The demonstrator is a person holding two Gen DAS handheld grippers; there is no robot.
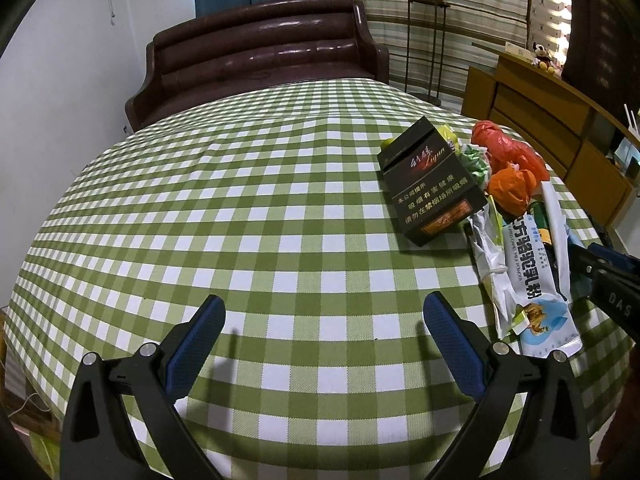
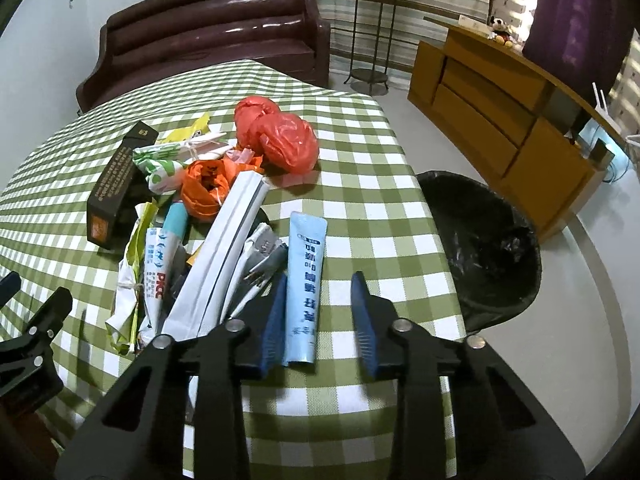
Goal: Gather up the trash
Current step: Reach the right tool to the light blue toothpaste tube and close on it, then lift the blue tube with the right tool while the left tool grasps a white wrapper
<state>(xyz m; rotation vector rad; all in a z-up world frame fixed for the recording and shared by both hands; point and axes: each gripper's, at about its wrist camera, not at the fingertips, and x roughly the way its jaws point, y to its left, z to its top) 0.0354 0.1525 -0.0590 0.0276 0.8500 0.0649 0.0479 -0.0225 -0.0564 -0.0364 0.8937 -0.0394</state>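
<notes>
A pile of trash lies on the green checked tablecloth [image 2: 380,184]: a black cigarette carton [image 1: 430,186], red plastic bags [image 2: 280,136], an orange bag [image 2: 204,188], white wrappers and a white packet [image 2: 224,248]. A light blue tube [image 2: 304,280] lies flat between the fingers of my right gripper [image 2: 320,316], which is open around it. My left gripper [image 1: 324,340] is open and empty over bare cloth, left of the pile. A bin with a black liner [image 2: 488,248] stands on the floor past the table's right edge.
A dark brown sofa [image 1: 260,56] stands behind the table. A wooden cabinet [image 2: 500,120] runs along the right wall, with a metal plant stand [image 2: 372,28] beside it. The left gripper's body [image 2: 32,336] shows at the left edge of the right wrist view.
</notes>
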